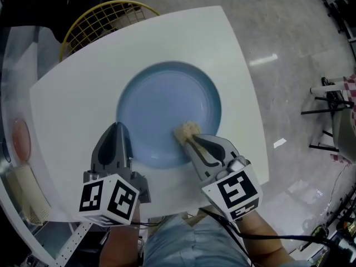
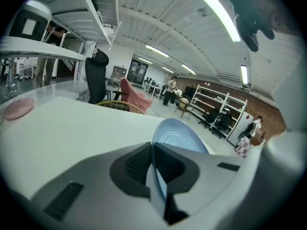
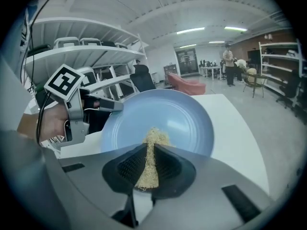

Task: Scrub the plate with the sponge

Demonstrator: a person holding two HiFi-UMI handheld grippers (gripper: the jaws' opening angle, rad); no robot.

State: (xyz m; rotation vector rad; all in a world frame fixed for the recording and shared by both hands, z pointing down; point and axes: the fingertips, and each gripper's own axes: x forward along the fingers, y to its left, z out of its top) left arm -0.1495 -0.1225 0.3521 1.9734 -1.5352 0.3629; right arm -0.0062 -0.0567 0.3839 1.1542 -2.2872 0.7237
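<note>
On the white bench (image 1: 72, 93) the left claw (image 1: 118, 131) is pinching the rim of the blue plate (image 1: 167, 102) while the right claw (image 1: 191, 142), clamped on the fibrous sponge (image 1: 186, 130), is pressing it onto the plate's face, so scrubbing seems underway, unfinished.

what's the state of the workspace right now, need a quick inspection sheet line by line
surface: white table, bare apart from the job's things
job's things: blue plate near the table's middle; tan sponge against its inner face, on the near right side
clutter: pink disc on the neighbouring surface to the left, off the table
grippers: left tool shut on the plate's near rim; right tool shut on the sponge
cables: black cable trailing from the right tool, off the table
surroundings: yellow wire frame behind the table, glossy floor, shelves and people far off
</note>
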